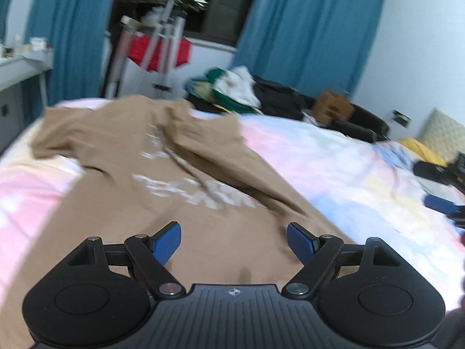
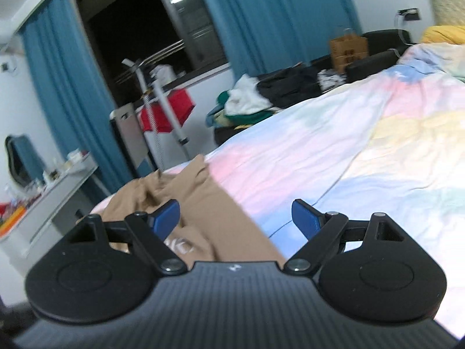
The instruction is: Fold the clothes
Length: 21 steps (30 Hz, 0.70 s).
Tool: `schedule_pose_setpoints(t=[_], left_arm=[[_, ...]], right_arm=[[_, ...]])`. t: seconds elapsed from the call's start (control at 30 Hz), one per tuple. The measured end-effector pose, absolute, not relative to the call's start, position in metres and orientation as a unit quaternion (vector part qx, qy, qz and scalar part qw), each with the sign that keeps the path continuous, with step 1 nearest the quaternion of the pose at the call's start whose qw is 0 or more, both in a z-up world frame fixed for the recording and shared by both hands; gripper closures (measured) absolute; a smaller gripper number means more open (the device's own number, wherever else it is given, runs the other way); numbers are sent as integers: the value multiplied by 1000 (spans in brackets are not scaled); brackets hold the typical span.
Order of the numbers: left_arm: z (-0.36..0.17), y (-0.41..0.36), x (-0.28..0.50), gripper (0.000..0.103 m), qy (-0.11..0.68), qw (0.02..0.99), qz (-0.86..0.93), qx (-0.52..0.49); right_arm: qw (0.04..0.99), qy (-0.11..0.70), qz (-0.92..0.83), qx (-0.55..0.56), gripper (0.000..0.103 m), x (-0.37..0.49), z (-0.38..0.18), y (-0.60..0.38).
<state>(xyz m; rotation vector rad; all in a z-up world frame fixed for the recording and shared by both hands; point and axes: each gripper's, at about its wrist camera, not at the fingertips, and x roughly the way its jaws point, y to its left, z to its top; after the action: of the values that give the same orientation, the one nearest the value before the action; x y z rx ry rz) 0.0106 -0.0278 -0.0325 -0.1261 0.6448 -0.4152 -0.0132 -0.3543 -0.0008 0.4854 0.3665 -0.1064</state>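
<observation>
A tan T-shirt (image 1: 122, 151) with white lettering lies spread on the bed, one side folded over across its middle. My left gripper (image 1: 234, 240) hovers over the shirt's near part, jaws wide apart, nothing between the blue pads. In the right wrist view the same tan shirt (image 2: 209, 203) shows at lower left. My right gripper (image 2: 235, 218) is open above the shirt's right edge and the bedspread, holding nothing. The right gripper's blue tip (image 1: 441, 203) shows at the far right of the left wrist view.
The bed carries a pastel patchwork cover (image 2: 334, 145). Behind it a pile of clothes (image 1: 232, 87) lies on a dark sofa (image 1: 357, 119) with a cardboard box (image 2: 348, 48). A drying rack with a red garment (image 1: 159, 52) stands by the window. A white desk (image 2: 52, 192) is at left.
</observation>
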Motion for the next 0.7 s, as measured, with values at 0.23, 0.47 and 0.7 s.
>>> schedule_pose_setpoints(t=[0.23,0.47,0.7], left_arm=[[-59,-124,6,30,383,874,-286,-87],[-113,-203,11,32,454,851,-263,-11],[-119,-204,23,99,464,853,-237,-8]], right_arm=[[931,162,-99,311,18,-22,-19,-398],[916,163,-92,354,18,-21,-36,-416],[913,178,-87,357,17,-15,-45,-417]])
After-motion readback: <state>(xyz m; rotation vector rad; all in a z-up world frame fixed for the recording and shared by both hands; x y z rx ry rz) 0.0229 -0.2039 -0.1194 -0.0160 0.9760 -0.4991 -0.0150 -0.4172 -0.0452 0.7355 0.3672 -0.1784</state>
